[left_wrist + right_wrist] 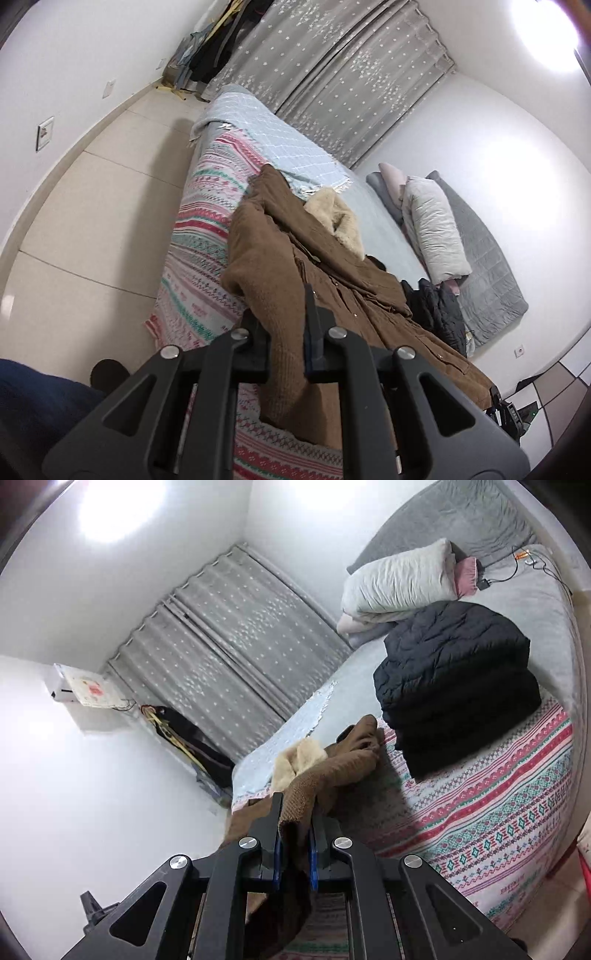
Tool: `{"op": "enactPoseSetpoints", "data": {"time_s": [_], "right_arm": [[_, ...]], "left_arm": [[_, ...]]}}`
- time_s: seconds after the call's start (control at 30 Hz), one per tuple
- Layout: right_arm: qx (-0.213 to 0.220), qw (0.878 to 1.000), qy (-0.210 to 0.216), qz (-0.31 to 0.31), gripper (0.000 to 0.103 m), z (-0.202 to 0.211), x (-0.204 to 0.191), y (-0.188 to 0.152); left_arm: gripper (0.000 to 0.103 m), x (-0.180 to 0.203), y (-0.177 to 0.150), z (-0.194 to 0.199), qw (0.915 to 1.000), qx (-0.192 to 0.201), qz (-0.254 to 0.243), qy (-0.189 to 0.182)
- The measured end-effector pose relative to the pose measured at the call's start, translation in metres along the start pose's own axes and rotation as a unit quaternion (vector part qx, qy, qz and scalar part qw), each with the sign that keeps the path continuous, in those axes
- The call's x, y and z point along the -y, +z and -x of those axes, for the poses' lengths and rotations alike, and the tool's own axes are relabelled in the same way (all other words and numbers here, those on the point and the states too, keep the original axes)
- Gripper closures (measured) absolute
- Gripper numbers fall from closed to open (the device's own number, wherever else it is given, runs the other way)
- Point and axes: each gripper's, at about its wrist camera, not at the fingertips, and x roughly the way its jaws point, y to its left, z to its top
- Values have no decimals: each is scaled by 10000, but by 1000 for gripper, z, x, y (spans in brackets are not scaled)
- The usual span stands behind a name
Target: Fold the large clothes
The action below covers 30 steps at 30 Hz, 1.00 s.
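Note:
A large brown coat (332,273) with a cream fur collar (338,218) lies stretched along the bed's near edge. My left gripper (284,317) is shut on a hanging fold of the coat, likely a sleeve or hem. In the right wrist view the brown coat (332,771) is bunched ahead of the fingers, with the fur collar (299,760) behind it. My right gripper (295,812) is shut on a brown fold of the coat. Both held parts are lifted a little off the striped bedspread (498,812).
A folded black quilted jacket (458,686) sits on the bed, also seen in the left wrist view (436,310). Folded pale duvets and pillows (432,229) lie near the grey headboard (484,273). A light blue blanket (273,136) covers the far end. Tiled floor (92,229) lies left of the bed.

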Motion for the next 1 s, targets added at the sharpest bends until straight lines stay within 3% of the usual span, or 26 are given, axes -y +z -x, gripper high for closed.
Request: {"op": "enactPoseSetpoints", "data": {"time_s": [0.13,0.27,0.47,0.67,1.0], "right_arm": [[-412,9977,-430,-316,93,-25,23,-6],[-529,9967,-456,-407,93,-48,24,-3],[-355,9980,-365,-377,93,-90,2,46],[-301,9969,-474,-560,93,-164,0,97],[-422,9913,-975,-780,92,-314,0,172]], "left_arm": [[89,-2,3,-33,9989,-371,47,298],[89,21,26,-51,9988,-340,-116,336],[89,48,88,-84,9991,-287,119,306],[88,67,144,-138,9980,-268,207,541],[88,107,228,-280,9903,-724,-74,1182]]}}
